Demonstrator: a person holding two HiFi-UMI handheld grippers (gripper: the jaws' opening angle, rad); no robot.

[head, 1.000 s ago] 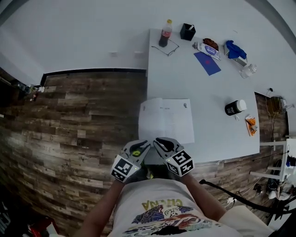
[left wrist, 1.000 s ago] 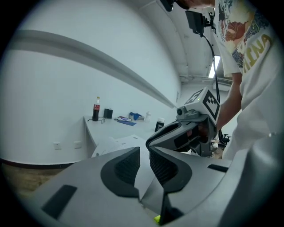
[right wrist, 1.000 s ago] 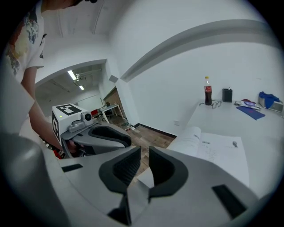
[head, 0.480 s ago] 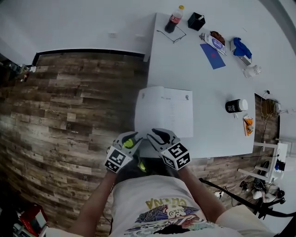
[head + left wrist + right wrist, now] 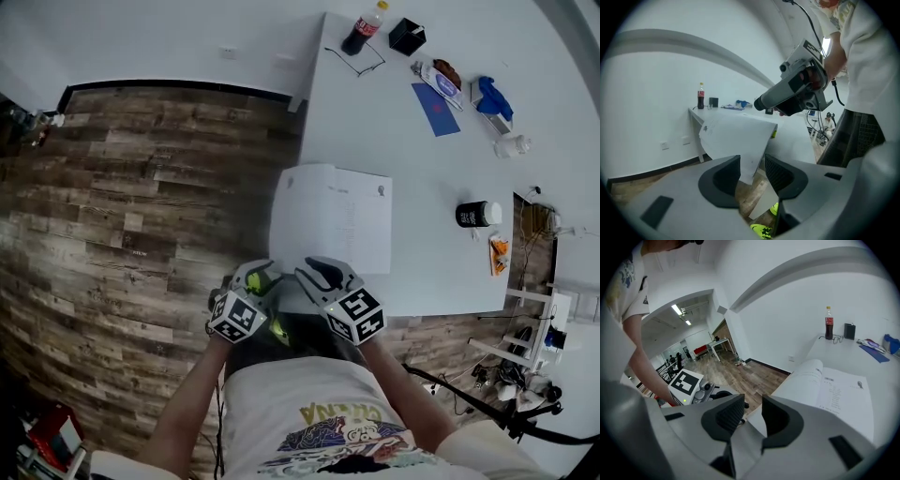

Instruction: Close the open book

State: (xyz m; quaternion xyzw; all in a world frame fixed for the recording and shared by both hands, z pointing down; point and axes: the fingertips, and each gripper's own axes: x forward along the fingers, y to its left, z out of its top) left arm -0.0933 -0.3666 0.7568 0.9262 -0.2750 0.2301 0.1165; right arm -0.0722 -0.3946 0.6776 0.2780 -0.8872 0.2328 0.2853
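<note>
The open book (image 5: pixel 333 217) lies on the white table (image 5: pixel 441 169), its left page hanging over the table's left edge. My left gripper (image 5: pixel 265 274) is beside the table's near left corner, over the floor. Its jaws have just been opening and stand open; in the left gripper view (image 5: pixel 752 161) the book's drooping page corner (image 5: pixel 740 140) shows in the gap, and no pad touches it. My right gripper (image 5: pixel 314 269) is open at the book's near edge. In the right gripper view (image 5: pixel 753 401) the book (image 5: pixel 839 390) lies ahead to the right.
At the table's far end stand a cola bottle (image 5: pixel 364 28), a black holder (image 5: pixel 406 36), glasses (image 5: pixel 356 56), a blue booklet (image 5: pixel 435 96) and a blue cloth (image 5: pixel 491 97). A black jar (image 5: pixel 476 215) sits right of the book. Wooden floor (image 5: pixel 141 187) lies to the left.
My left gripper has sunk and drifted left, off the table's near corner, and its jaws have spread. The right gripper has dropped a little. The book lies as before.
</note>
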